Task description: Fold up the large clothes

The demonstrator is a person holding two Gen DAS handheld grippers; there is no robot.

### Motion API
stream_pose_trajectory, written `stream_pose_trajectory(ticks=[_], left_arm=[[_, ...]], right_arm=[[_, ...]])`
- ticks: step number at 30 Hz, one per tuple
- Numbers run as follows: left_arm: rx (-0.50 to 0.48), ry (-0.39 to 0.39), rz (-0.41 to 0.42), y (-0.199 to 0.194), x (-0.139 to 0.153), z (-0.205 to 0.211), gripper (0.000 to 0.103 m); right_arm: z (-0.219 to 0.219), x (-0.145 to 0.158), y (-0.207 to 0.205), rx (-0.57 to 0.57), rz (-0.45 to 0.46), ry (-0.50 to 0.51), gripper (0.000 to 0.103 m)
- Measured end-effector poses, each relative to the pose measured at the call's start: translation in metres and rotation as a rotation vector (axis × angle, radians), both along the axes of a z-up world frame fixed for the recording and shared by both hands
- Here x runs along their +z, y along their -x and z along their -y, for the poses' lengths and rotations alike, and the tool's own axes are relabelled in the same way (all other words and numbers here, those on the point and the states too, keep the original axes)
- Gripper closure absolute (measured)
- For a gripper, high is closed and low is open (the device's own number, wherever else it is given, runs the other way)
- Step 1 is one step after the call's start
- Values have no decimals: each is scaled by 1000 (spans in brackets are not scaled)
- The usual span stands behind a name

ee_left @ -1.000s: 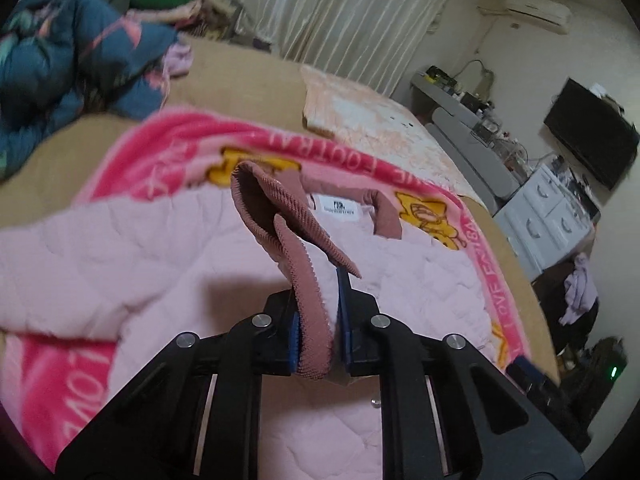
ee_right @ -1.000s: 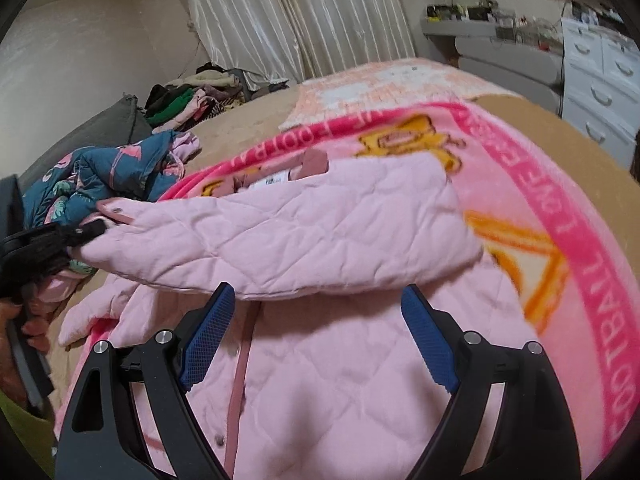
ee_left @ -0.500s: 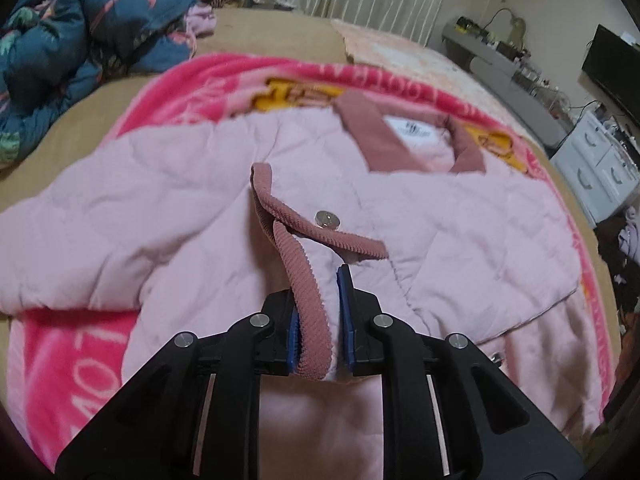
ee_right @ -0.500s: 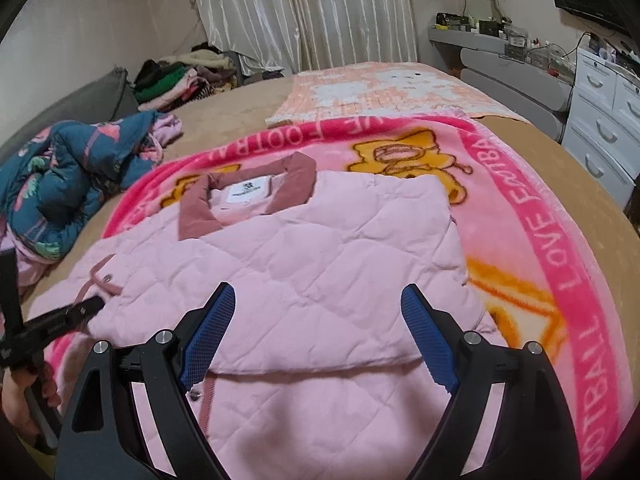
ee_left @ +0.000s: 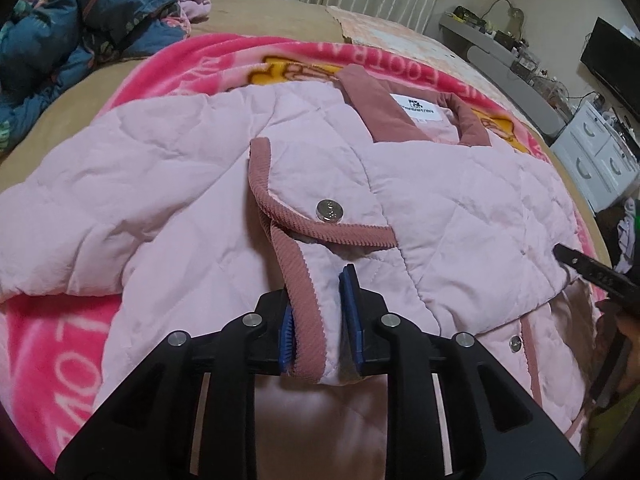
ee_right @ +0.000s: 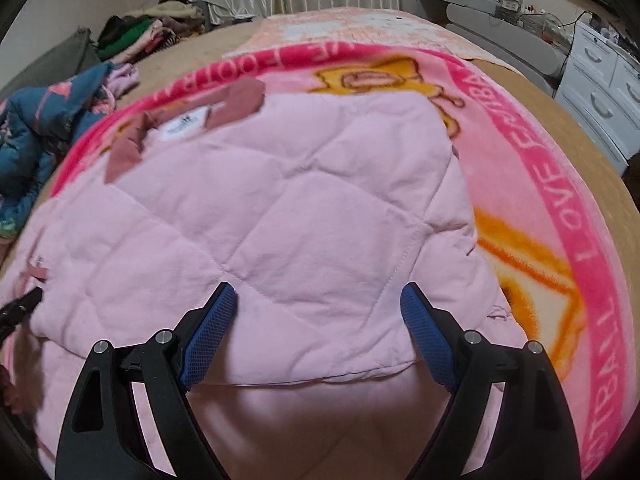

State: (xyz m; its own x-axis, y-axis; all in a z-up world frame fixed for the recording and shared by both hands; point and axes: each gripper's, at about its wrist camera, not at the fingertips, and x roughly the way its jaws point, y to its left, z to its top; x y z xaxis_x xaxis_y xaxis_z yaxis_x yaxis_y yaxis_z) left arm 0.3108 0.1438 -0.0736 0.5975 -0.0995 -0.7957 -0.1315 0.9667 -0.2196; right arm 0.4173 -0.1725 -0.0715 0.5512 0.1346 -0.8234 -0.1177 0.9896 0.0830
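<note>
On the bed [ee_right: 560, 120], atop a pink blanket [ee_right: 568, 208], a quilted pink jacket [ee_left: 460, 208] lies mid-fold: both sleeves appear folded across the front, the body not yet doubled. The left hand-held gripper [ee_left: 318, 320] loosely straddles the corduroy cuff [ee_left: 304, 304]; the right hand-held gripper [ee_right: 318, 332] hovers wide, holding nothing. No containers appear.

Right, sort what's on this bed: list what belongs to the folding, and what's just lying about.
Folding:
pink quilted jacket
its corduroy cuff, between the left claw pads
right claw, open

Lying about:
pink blanket
blue floral garment
clothes pile
</note>
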Motion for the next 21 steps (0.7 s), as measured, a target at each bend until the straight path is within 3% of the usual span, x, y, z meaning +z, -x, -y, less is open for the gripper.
stream_pose_trajectory(ticks=[7, 14, 16, 17, 19, 21], left_arm=[[-9, -7, 9, 1, -2, 1, 87], [-13, 3, 3, 4, 5, -3, 82], [-14, 6, 8, 8, 8, -4, 76], [-15, 7, 12, 10, 11, -5, 70], [-14, 9, 19, 12, 16, -6, 63], [-1, 14, 30, 16, 23, -10, 62]], right_arm=[[-7, -1, 0, -42, -12, 32, 18], [-8, 22, 19, -43, 17, -77, 16], [-12, 28, 24, -37, 28, -94, 16], [-14, 32, 26, -33, 33, -98, 8], [-19, 41, 31, -23, 57, -109, 5], [-26, 51, 35, -10, 76, -111, 5]])
